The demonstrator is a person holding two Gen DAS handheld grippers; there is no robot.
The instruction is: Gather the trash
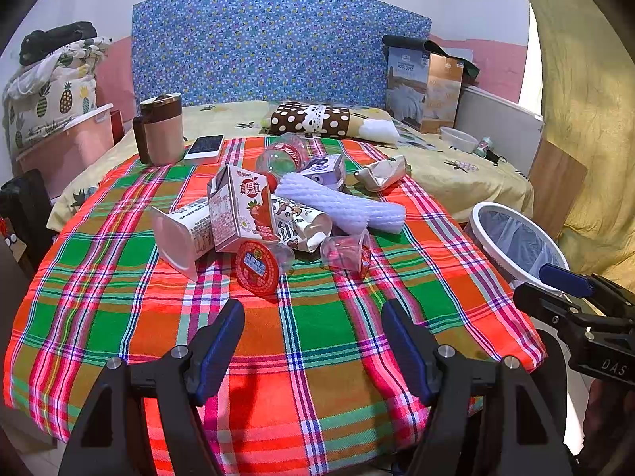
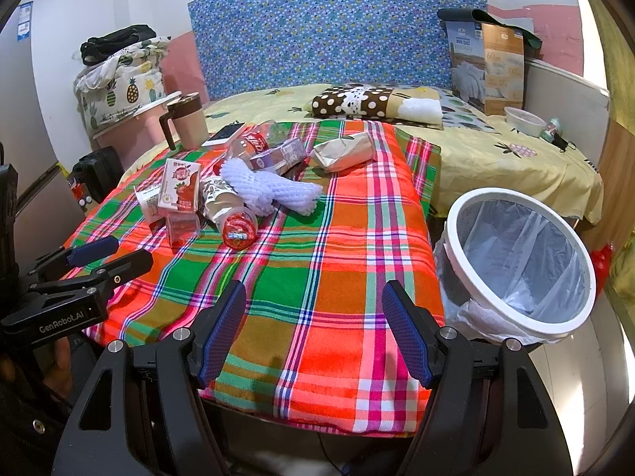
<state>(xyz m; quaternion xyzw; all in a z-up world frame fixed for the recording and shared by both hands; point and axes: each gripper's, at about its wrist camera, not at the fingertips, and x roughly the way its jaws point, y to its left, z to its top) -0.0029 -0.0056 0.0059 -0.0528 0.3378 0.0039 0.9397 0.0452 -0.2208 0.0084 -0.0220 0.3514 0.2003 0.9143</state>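
A heap of trash lies on the plaid tablecloth (image 1: pixel 317 317): a pink milk carton (image 1: pixel 242 208), a white yogurt cup (image 1: pixel 180 236), a red-lidded jelly cup (image 1: pixel 258 265), a clear cup (image 1: pixel 347 252), a white foam net (image 1: pixel 341 206), a plastic bottle (image 1: pixel 283 156), a purple carton (image 1: pixel 325 170) and a crumpled paper bag (image 1: pixel 383 172). My left gripper (image 1: pixel 313 313) is open and empty, short of the heap. My right gripper (image 2: pixel 313 301) is open and empty over the cloth (image 2: pixel 317 269), left of the white bin (image 2: pixel 520 258). The heap (image 2: pixel 238 190) lies far left.
A brown-lidded mug (image 1: pixel 160 129) and a phone (image 1: pixel 204 146) stand behind the heap. Beyond the table is a bed with a dotted pillow (image 1: pixel 313 119) and boxes (image 1: pixel 424 87). The bin lined with a plastic bag (image 1: pixel 516 242) stands right of the table.
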